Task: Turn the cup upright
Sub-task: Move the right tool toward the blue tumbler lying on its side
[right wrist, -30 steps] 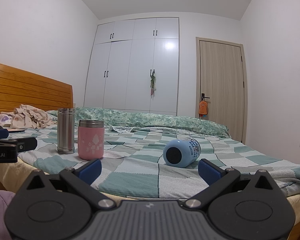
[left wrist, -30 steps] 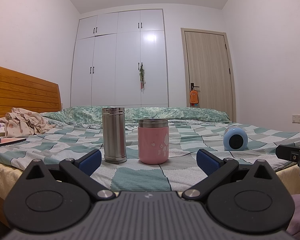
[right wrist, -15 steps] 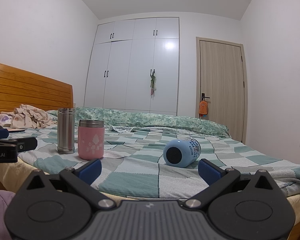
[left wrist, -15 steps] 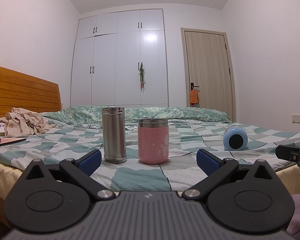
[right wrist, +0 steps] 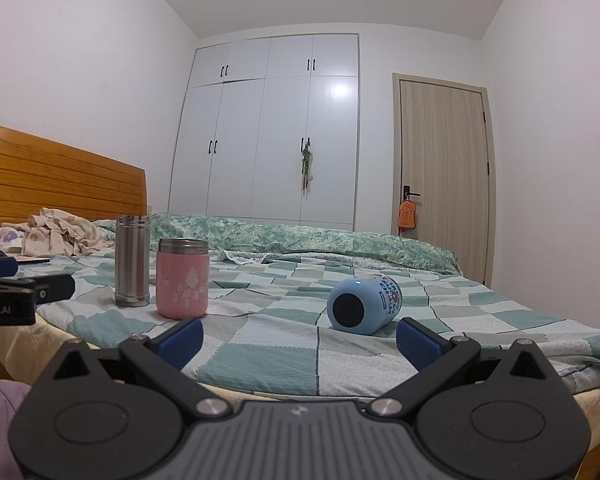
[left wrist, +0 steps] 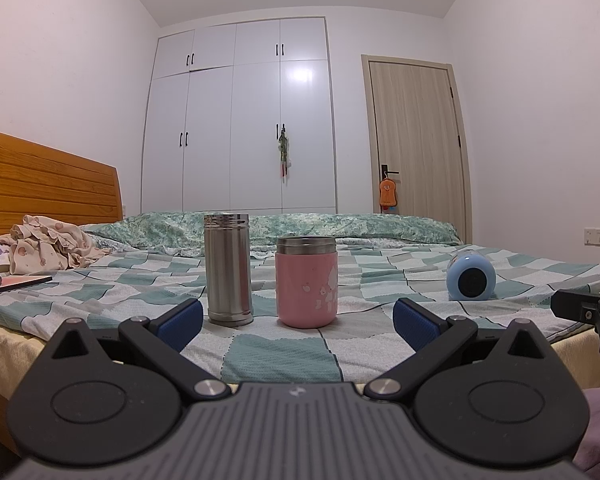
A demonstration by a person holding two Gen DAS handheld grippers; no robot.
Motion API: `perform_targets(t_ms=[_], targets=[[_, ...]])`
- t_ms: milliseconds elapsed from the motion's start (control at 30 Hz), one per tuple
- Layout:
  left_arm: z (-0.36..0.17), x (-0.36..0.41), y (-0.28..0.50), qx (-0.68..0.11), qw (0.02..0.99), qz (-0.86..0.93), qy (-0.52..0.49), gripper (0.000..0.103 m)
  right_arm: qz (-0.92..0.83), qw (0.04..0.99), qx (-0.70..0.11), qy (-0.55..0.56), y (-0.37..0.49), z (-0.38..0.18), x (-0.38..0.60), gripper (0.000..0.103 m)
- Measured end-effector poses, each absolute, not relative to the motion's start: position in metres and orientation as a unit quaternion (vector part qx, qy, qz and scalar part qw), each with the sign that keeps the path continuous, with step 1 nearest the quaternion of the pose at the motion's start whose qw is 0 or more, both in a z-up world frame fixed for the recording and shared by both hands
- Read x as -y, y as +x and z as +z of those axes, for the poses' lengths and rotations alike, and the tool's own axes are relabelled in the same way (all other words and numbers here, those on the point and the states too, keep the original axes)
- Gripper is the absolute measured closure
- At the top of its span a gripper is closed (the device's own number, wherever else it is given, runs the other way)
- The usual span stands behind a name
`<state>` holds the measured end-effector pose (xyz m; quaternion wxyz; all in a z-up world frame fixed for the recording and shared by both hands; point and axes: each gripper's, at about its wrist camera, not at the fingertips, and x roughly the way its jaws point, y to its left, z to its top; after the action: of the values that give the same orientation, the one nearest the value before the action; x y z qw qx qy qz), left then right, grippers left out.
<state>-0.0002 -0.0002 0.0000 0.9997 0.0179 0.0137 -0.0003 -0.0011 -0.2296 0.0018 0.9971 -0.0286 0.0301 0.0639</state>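
A light blue cup (right wrist: 363, 305) lies on its side on the checked bedspread, its dark round end facing me. It also shows in the left wrist view (left wrist: 471, 276) at the right. My right gripper (right wrist: 299, 338) is open and empty, just short of the cup, with the cup slightly right of its middle. My left gripper (left wrist: 298, 320) is open and empty, in front of a steel flask (left wrist: 228, 270) and a pink cup (left wrist: 307, 282), both standing upright.
The bed (right wrist: 260, 356) has a wooden headboard (left wrist: 40, 184) at the left, crumpled clothes (left wrist: 48, 246) and a flat tablet (left wrist: 16, 282) near it. A rolled green quilt (right wrist: 320, 240) lies along the far side. Wardrobe and door stand behind.
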Motion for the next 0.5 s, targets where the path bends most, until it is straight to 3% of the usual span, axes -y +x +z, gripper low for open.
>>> perform_targets(t_ms=[500], targets=[[0.02,0.012,0.019,-0.033,0.999,-0.01,0.03,0.0,0.036,0.998,-0.042,-0.008,0.012,0.014,0.247,0.0]])
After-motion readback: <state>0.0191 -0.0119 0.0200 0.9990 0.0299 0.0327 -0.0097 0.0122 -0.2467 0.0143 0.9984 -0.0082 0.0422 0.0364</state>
